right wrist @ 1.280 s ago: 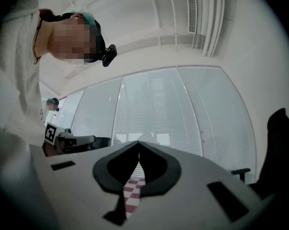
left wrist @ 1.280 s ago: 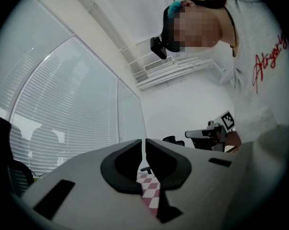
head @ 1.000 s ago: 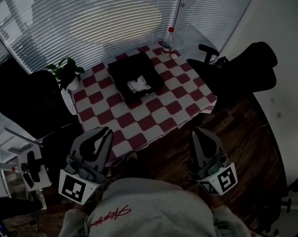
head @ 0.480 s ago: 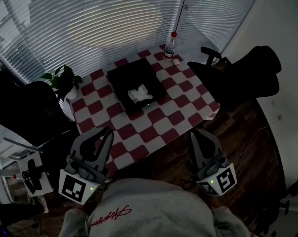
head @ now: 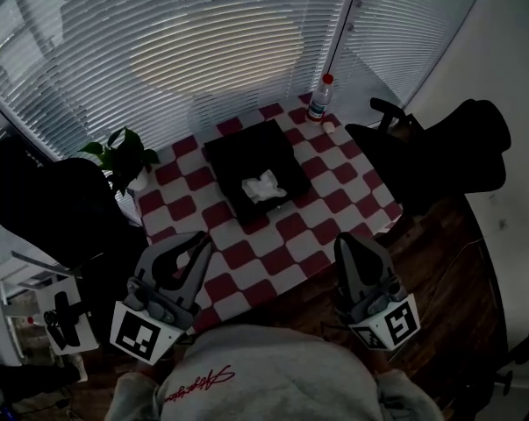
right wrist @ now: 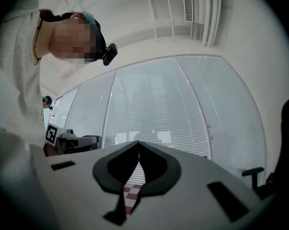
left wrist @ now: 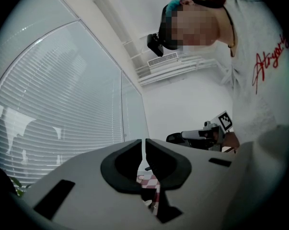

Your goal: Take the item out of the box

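Note:
A black box [head: 251,152] lies open on the red-and-white checked table [head: 334,202], with a crumpled white item [head: 264,185] inside near its front wall. My left gripper [head: 196,239] hangs at the table's near left corner, short of the box, with its jaws together and nothing between them. The right gripper [head: 346,239] is shut and empty just off the near right edge. In the left gripper view the left gripper [left wrist: 144,143] shows only a thin slit. The right gripper view has the right gripper [right wrist: 138,143] closed at its tips.
A clear bottle with a red cap [head: 320,99] stands at the table's far right corner by the window blinds. A potted plant [head: 124,152] sits left of the table. Black office chairs stand at the left [head: 45,200] and right [head: 448,147].
Both grippers have moved forward with the person, so the table and box now lie closer to them. Neither pair of jaws has changed.

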Tool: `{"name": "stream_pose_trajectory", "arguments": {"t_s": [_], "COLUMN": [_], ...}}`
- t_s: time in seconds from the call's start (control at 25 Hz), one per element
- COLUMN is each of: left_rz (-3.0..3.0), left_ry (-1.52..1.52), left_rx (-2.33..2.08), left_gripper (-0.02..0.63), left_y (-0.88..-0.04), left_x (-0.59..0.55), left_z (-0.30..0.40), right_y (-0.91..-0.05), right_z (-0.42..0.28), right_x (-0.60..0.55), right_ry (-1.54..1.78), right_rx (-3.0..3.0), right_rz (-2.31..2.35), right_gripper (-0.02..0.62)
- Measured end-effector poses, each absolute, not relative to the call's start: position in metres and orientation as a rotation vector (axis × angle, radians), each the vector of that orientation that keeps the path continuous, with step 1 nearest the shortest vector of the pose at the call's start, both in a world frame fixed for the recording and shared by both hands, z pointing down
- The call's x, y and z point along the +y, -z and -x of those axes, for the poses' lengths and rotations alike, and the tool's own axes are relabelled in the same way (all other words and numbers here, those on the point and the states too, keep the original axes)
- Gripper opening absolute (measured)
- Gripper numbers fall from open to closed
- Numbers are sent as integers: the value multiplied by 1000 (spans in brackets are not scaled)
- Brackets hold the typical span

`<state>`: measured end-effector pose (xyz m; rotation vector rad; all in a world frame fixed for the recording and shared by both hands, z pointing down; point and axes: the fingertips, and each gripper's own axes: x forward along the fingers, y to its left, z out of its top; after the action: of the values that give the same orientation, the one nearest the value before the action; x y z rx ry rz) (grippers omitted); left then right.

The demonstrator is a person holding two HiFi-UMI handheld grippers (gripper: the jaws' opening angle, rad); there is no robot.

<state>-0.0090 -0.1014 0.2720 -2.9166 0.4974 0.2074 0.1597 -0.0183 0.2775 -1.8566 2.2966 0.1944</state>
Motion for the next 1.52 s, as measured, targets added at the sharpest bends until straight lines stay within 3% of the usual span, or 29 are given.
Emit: {"name": "stream_pose_trajectory", "arguments": {"t_s": [0.64,1.52], "left_rz": [2942,2899], "left_ry": [-191,-212], "left_rx": [495,678], "left_gripper": [35,35], "left_y": [-279,-267], "left_x": [-163,-148], "left_z": [15,5], "right_y": [-279,-268], "right_z": [-156,-182], "right_x": [-82,-88], "right_ry": [-196,-209], "right_rx": [2299,2399], "right_rz": [1849,1735], "right_gripper": [11,11]}}
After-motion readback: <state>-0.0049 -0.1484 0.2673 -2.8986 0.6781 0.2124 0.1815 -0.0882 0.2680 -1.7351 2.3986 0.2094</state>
